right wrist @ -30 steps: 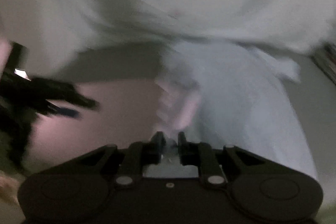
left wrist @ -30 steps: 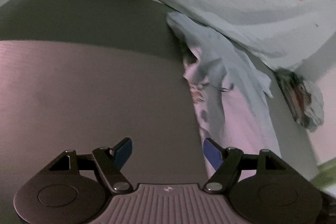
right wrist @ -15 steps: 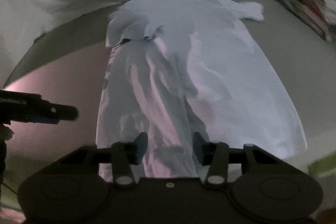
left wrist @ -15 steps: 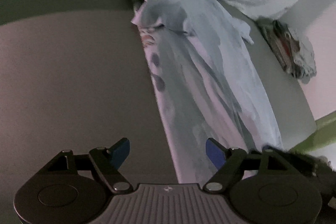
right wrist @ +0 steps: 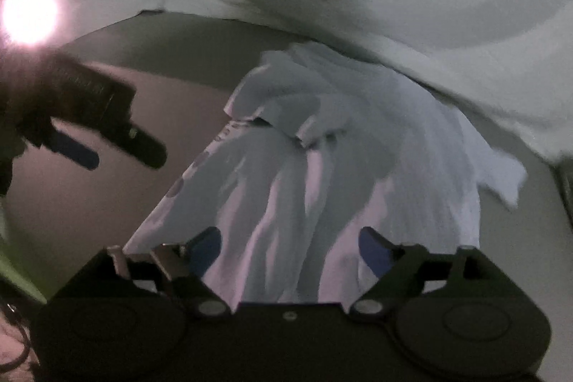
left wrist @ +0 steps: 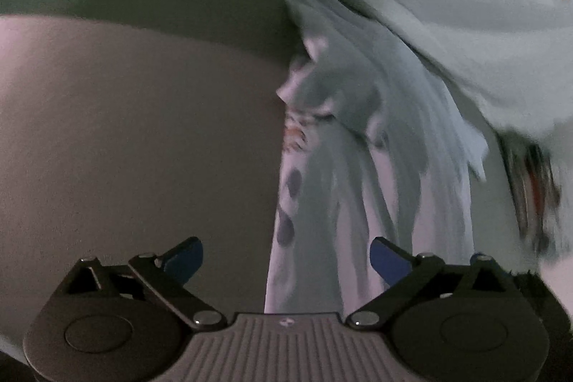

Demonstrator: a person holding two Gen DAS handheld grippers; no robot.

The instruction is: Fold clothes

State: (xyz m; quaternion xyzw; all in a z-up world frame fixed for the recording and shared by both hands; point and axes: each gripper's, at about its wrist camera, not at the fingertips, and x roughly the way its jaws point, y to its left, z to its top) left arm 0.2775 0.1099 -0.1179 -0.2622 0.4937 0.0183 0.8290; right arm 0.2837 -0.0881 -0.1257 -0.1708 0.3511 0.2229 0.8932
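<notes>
Garment (right wrist: 322, 167) lies crumpled lengthwise on the table (left wrist: 125, 131), running from 6 toward 12 in my right view, so I hold right gripper (right wrist: 288, 247) and left gripper (left wrist: 286, 256) both spread and empty above its near hem to pick corners.

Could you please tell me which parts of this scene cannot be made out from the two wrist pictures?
- Near hem of the pale garment: right wrist view, hidden behind the right gripper.
- Its full shape: left wrist view, cut off behind the left gripper.
- Dark patterned item: left wrist view, blurred at the edge, unidentifiable.
- Area near the bright light: right wrist view, washed out by glare.
</notes>
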